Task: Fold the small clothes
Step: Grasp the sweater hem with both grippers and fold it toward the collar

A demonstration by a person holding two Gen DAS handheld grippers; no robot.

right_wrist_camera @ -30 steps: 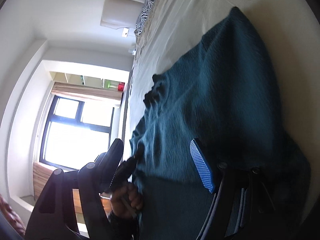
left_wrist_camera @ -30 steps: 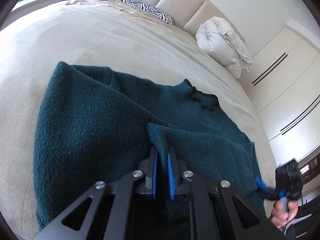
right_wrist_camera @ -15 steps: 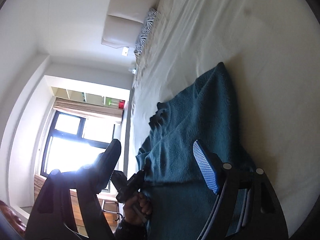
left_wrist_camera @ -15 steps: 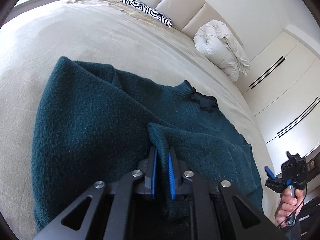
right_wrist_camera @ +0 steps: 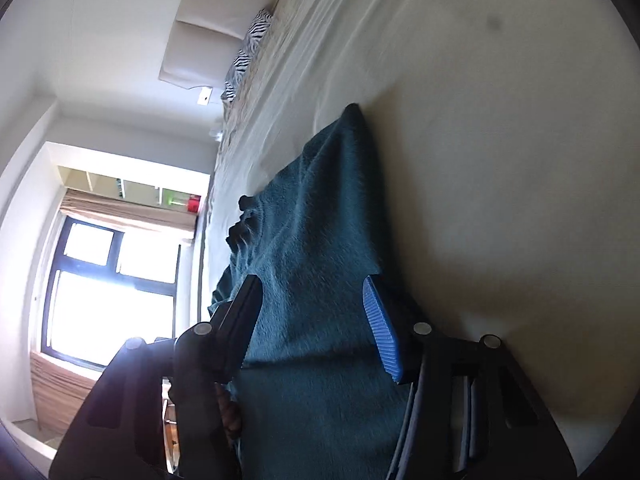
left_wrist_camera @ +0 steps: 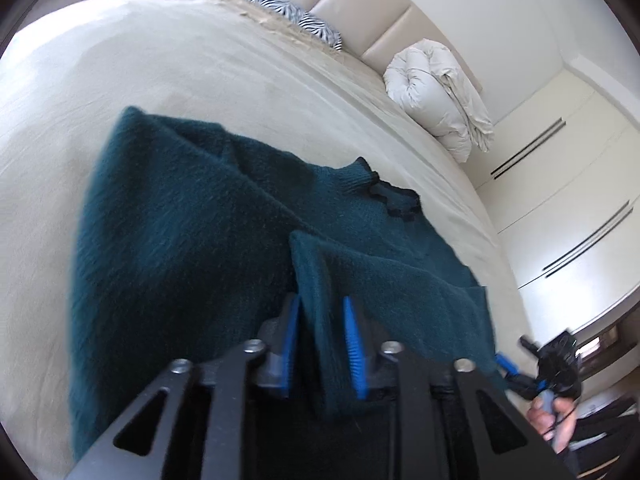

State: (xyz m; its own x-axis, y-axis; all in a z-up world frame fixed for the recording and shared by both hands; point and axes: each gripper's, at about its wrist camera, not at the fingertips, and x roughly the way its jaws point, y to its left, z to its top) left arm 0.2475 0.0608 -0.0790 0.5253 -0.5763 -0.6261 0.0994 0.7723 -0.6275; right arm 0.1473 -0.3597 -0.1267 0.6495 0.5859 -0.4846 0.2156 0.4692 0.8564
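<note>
A dark teal knitted sweater [left_wrist_camera: 192,240] lies on the beige bed, collar [left_wrist_camera: 394,198] toward the headboard. My left gripper [left_wrist_camera: 320,320] has its blue pads slightly apart around a raised fold of the sweater [left_wrist_camera: 320,272]. My right gripper [right_wrist_camera: 312,312] is open, its jaws wide apart over the sweater [right_wrist_camera: 316,220]; it also shows at the lower right of the left wrist view [left_wrist_camera: 548,368], held in a hand beyond the sweater's edge.
The beige bed sheet [left_wrist_camera: 168,64] spreads around the sweater. A zebra pillow [left_wrist_camera: 296,20] and a rolled white duvet [left_wrist_camera: 436,92] lie by the padded headboard [left_wrist_camera: 384,12]. White wardrobe doors [left_wrist_camera: 568,184] stand to the right. A bright window [right_wrist_camera: 108,292] faces the bed.
My left gripper's pads have parted a little around the fold they pinched. My right gripper has moved back in over the sweater, still open.
</note>
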